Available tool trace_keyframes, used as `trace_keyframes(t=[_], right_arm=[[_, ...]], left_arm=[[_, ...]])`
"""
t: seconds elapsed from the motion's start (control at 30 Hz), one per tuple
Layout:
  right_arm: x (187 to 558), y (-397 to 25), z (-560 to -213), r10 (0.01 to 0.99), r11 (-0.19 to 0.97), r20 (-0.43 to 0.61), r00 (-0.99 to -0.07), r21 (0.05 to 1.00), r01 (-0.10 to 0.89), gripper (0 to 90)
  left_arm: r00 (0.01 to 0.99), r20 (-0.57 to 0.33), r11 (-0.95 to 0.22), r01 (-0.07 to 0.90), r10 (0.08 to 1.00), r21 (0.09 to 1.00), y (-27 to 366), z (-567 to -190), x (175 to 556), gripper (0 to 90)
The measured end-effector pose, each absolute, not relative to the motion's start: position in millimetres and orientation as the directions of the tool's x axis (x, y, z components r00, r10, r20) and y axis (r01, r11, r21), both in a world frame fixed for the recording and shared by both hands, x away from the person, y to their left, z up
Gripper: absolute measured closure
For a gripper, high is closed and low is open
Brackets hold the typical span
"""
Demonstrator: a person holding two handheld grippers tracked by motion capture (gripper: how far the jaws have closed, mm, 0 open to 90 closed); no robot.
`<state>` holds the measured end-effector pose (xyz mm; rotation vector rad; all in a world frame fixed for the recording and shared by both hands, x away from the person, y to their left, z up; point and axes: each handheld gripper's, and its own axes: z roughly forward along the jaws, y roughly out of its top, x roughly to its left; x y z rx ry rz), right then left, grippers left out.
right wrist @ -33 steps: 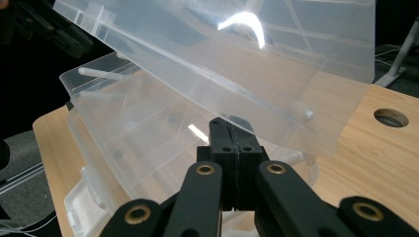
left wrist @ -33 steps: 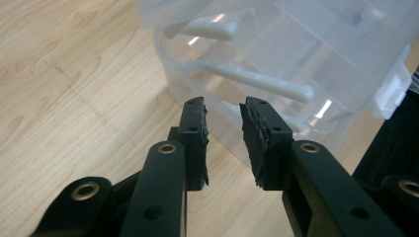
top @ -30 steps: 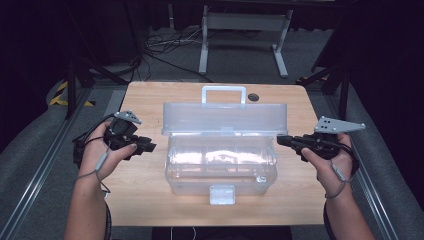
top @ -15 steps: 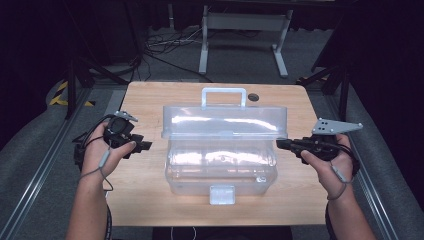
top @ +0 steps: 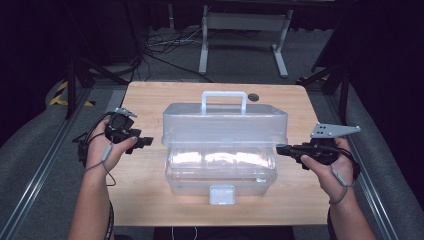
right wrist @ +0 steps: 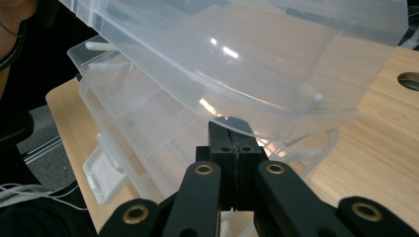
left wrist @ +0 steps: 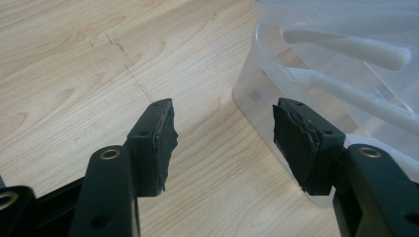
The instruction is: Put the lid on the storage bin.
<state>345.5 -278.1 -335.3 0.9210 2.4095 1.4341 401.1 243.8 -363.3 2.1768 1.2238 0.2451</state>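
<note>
A clear plastic toolbox stands mid-table with its lid partly raised and its white handle at the far side. My right gripper is shut, with its tips tucked under the right end of the lid, above the base. Nothing shows between its jaws. My left gripper is open beside the box's left end. Between its jaws there is only bare wood, and its right pad is close to the box wall.
The wooden table has a round hole behind the box. The box's front latch hangs open toward the near edge. White bars lie inside the box. Cables and a metal stand are on the floor beyond the table.
The lid's front edge has come nearer to me and covers more of the base. My right gripper shifted slightly with it. My left gripper barely moved.
</note>
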Motion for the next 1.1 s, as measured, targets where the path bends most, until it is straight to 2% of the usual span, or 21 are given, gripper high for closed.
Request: trace_keyframes(t=[0.57, 0.63, 1.1], right_arm=[[344, -275, -338, 0.563, 0.440, 0.142, -0.814, 0.783, 0.441, 90.0], [344, -274, -338, 0.548, 0.476, 0.112, -0.829, 0.773, 0.419, 89.8], [345, -271, -342, 0.518, 0.543, 0.111, -0.848, 0.723, 0.426, 90.0]], left_arm=[[0.516, -0.133, -0.335, 0.710, 0.847, 0.619, 251, -373, 405, 34.9], [0.516, -0.135, -0.335, 0.711, 0.846, 0.618, 251, -376, 406, 34.7], [0.537, -0.128, -0.358, 0.702, 0.834, 0.616, 246, -388, 412, 33.5]])
